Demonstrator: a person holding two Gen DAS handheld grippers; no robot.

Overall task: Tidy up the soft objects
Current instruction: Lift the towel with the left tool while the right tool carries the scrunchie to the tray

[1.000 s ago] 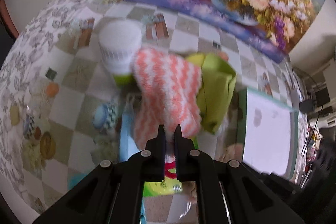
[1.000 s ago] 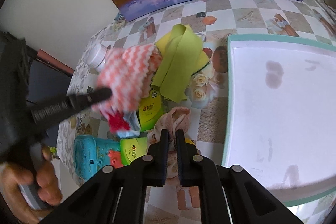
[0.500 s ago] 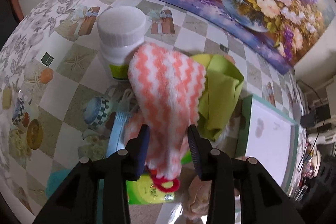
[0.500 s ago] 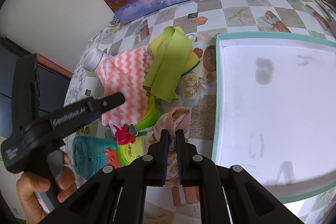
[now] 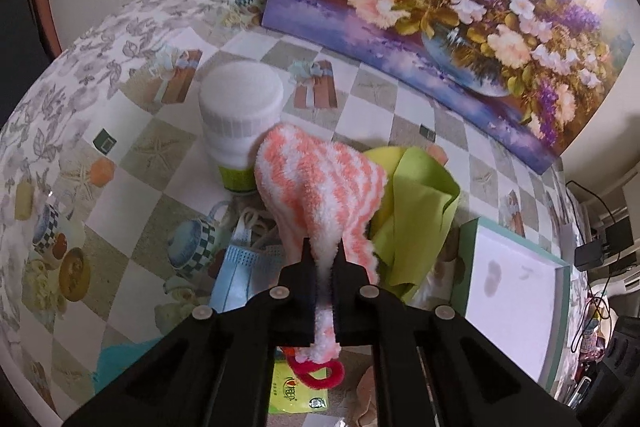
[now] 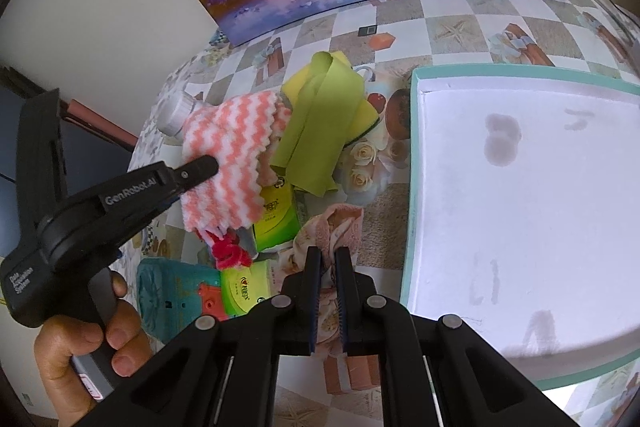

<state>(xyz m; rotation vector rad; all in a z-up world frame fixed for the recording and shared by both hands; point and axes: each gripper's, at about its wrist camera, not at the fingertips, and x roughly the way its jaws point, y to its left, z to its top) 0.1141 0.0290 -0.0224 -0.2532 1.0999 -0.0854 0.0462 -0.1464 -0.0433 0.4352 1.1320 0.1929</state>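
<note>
Left tool (image 5: 323,255) pinches striped towel (image 5: 320,183) between its fingers.

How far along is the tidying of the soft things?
Done: nothing yet; the tray holds nothing. In hand: the left gripper is shut on the striped cloth; the right gripper is shut at the pink cloth, seemingly pinching it. Left: the green cloth and mask lie on the table.
</note>
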